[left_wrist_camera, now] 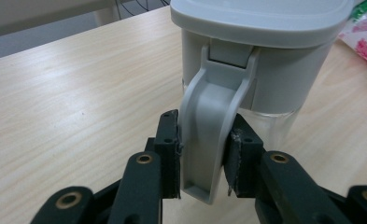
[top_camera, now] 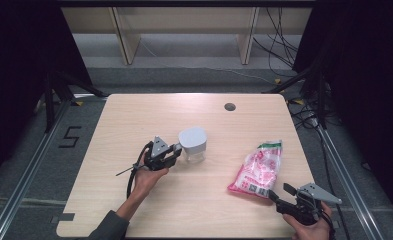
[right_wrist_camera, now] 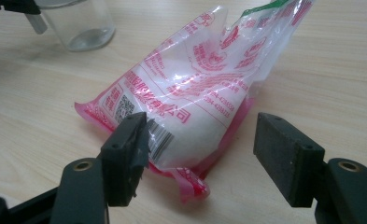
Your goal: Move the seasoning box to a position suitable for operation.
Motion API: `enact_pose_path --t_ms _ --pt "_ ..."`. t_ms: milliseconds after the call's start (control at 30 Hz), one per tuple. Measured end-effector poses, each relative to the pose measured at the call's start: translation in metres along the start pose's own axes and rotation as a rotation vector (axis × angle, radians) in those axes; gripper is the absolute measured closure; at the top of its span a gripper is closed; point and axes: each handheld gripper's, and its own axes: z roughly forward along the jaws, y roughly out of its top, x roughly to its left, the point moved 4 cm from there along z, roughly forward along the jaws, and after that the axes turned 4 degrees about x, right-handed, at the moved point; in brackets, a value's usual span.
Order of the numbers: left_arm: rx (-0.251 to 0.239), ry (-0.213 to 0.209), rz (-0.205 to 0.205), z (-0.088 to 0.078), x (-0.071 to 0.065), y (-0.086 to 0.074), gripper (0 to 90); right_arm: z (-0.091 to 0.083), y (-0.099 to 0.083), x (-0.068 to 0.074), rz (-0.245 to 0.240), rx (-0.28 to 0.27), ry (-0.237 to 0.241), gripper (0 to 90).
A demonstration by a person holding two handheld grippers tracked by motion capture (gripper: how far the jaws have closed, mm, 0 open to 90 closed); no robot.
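Note:
A clear container (top_camera: 193, 142) with a grey lid (left_wrist_camera: 260, 18) stands near the middle of the table. A grey handle (left_wrist_camera: 214, 135) hangs down its side. My left gripper (top_camera: 176, 149) comes at it from the left, and its pads (left_wrist_camera: 169, 154) press on both sides of that handle. A pink and white plastic bag (top_camera: 261, 167) of white powder lies to the right. My right gripper (top_camera: 280, 191) sits at the bag's near end with its jaws wide apart. The bag's corner (right_wrist_camera: 190, 182) lies between them, touching neither pad.
The light wooden table (top_camera: 134, 120) has a small round cable hole (top_camera: 229, 106) at the back. Cables (top_camera: 304, 105) and stand legs lie on the floor to the right, past the table's edge. The container's clear base (right_wrist_camera: 85, 28) stands beyond the bag in the right gripper view.

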Motion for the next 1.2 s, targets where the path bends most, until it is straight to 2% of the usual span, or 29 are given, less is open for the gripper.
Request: enact_pose_path --t_ms 67,100,133,167,267,400,433,467,533,567,600,633,667,700,767,933,1000,1067,1100,1200 --pt "0.005 -0.014 0.007 -0.005 -0.002 -0.002 69.3 0.000 0.000 0.000 0.000 0.002 0.000 36.2" --pt "0.004 -0.038 0.013 -0.010 -0.003 -0.006 69.2 -0.001 0.000 0.000 -0.004 0.010 -0.002 36.2" --pt "0.004 -0.038 0.013 -0.010 -0.003 -0.006 69.3 -0.001 0.000 0.000 -0.004 0.010 -0.002 36.2" --pt "0.001 -0.059 0.034 -0.014 -0.004 -0.008 69.3 0.000 0.000 0.000 -0.003 0.002 -0.004 36.2" --pt "0.005 -0.077 0.038 -0.017 -0.006 -0.010 69.3 0.001 0.000 0.000 -0.007 0.003 -0.007 36.2" --pt "-0.012 -0.109 0.047 -0.023 -0.007 -0.014 69.2 -0.001 -0.001 0.002 0.020 0.018 0.006 36.3" --pt "-0.005 -0.125 0.057 -0.027 -0.010 -0.016 69.3 -0.001 0.000 0.000 -0.002 0.011 -0.004 36.2" --pt "-0.005 -0.125 0.057 -0.027 -0.010 -0.016 69.2 -0.001 0.000 0.000 -0.002 0.011 -0.004 36.2" --pt "-0.018 -0.150 0.091 -0.031 -0.012 -0.019 69.1 0.000 0.000 0.001 0.000 0.002 -0.002 36.2" --pt "-0.022 -0.160 0.067 -0.032 -0.014 -0.021 69.0 0.000 0.000 0.000 -0.007 -0.001 -0.004 36.2" --pt "-0.022 -0.169 0.076 -0.034 -0.015 -0.021 68.9 0.000 -0.001 0.004 0.045 0.016 0.008 36.3" --pt "-0.018 -0.179 0.081 -0.037 -0.017 -0.023 68.8 0.001 -0.001 0.002 0.006 0.007 0.000 36.3" --pt "-0.018 -0.179 0.081 -0.037 -0.017 -0.023 68.8 0.001 0.000 0.001 -0.005 0.004 0.001 36.2" --pt "-0.021 -0.195 0.094 -0.038 -0.018 -0.024 68.7 0.001 -0.001 0.003 0.017 0.009 0.001 36.3" --pt "-0.016 -0.209 0.092 -0.042 -0.020 -0.026 68.7 0.002 -0.001 0.005 0.035 0.000 0.013 36.2" --pt "-0.023 -0.205 0.110 -0.042 -0.023 -0.025 68.6 0.001 -0.001 0.005 0.036 0.021 -0.004 36.2" --pt "-0.015 -0.179 0.130 -0.041 -0.021 -0.023 68.5 0.002 -0.001 0.004 0.032 0.022 -0.014 36.2" --pt "-0.012 -0.153 0.089 -0.038 -0.021 -0.023 68.5 0.002 -0.001 0.004 0.029 0.011 -0.001 36.3" --pt "-0.012 -0.153 0.089 -0.038 -0.021 -0.023 68.5 0.002 -0.001 0.004 0.027 0.008 0.002 36.2" --pt "-0.008 -0.091 0.095 -0.036 -0.020 -0.022 68.3 0.001 -0.002 0.004 0.026 0.021 -0.003 36.3"
